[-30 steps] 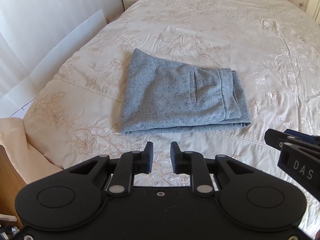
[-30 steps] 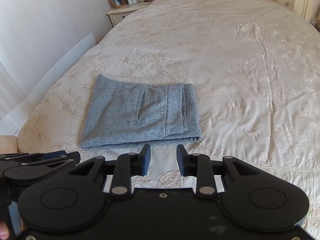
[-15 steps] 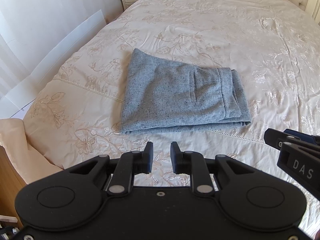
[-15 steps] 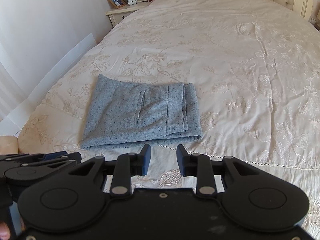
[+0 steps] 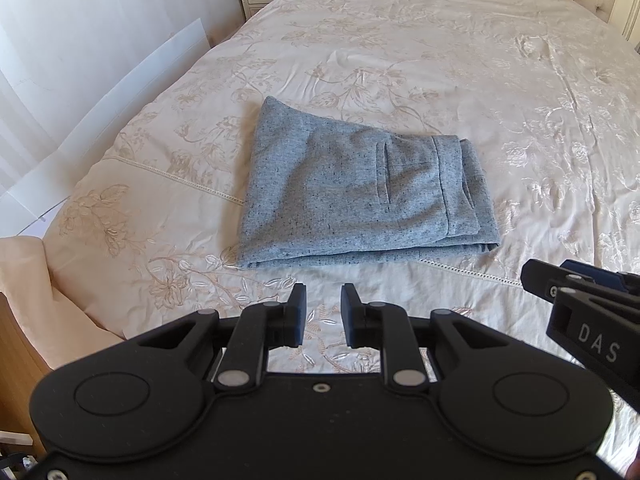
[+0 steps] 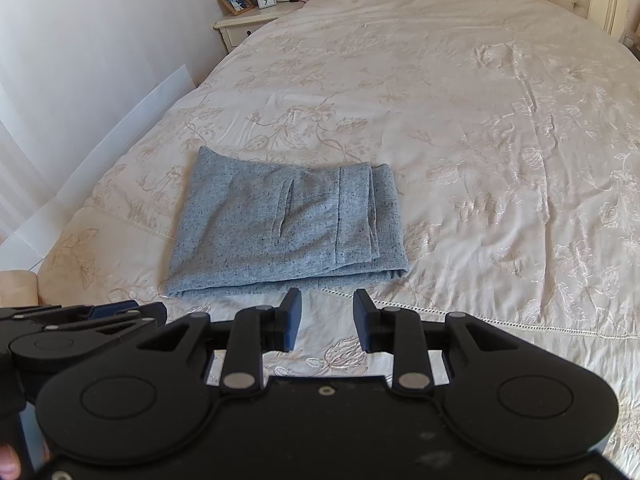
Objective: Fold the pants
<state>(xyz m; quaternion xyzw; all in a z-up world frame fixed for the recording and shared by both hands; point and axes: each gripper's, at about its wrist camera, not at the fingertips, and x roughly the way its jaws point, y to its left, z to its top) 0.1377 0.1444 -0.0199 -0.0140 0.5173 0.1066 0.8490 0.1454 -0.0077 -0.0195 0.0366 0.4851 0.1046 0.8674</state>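
Pants [image 5: 360, 188], folded into a grey rectangle with its long axis crosswise, lay on the bedspread [image 5: 520, 80] just ahead of both grippers, left gripper [image 5: 322, 312] and right gripper [image 6: 325, 320] alike spread, empty and about equally near.

The pants [image 5: 360, 192] are grey speckled fabric, folded into a compact, roughly rectangular stack. They lie flat on the bedspread [image 5: 500, 80] near its foot edge, pocket slit facing up, layered edges at the right.

No visible change anywhere across the earlier frames and now
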